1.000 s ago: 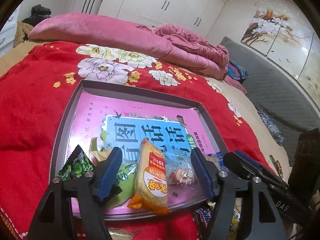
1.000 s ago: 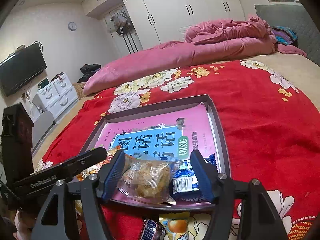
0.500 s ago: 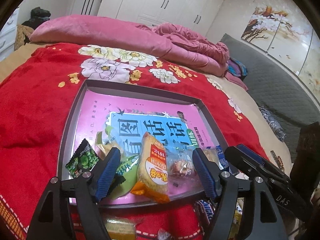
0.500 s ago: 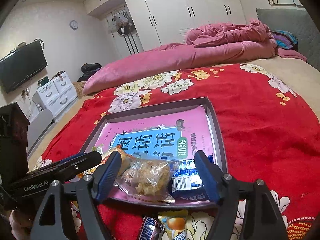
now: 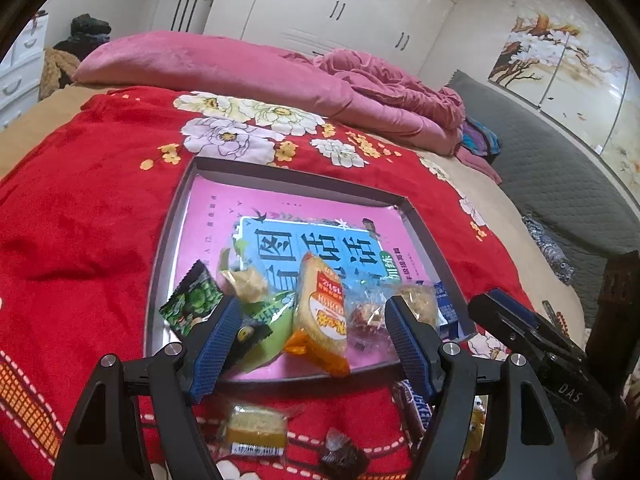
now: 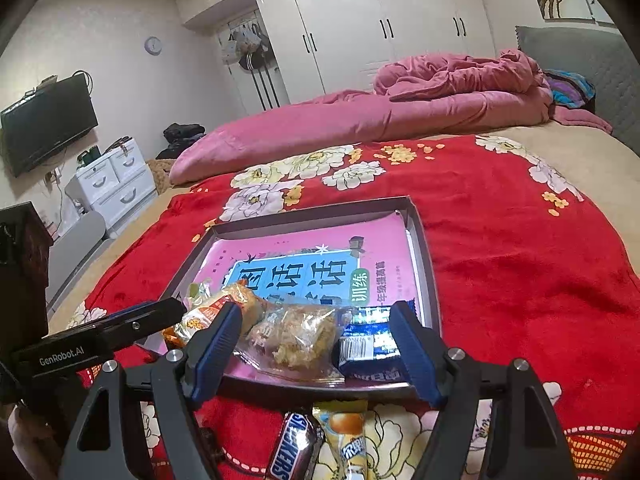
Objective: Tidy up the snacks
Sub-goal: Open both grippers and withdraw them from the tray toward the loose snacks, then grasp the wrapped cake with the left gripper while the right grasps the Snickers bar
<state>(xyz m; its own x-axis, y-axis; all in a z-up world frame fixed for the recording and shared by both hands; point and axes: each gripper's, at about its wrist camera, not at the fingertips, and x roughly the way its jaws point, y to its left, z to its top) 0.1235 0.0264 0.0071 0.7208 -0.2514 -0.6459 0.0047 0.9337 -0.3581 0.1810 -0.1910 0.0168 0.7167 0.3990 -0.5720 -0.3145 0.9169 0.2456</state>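
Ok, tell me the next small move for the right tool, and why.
Probably lower the right tool, open and empty, onto the Snickers bar. It lies on the red blanket just outside the tray, beside a yellow packet, while other snacks already sit inside.

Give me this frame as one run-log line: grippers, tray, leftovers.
left gripper: open, empty | right gripper: open, empty | tray: snacks piled at near edge | Snickers bar: outside tray, on red blanket
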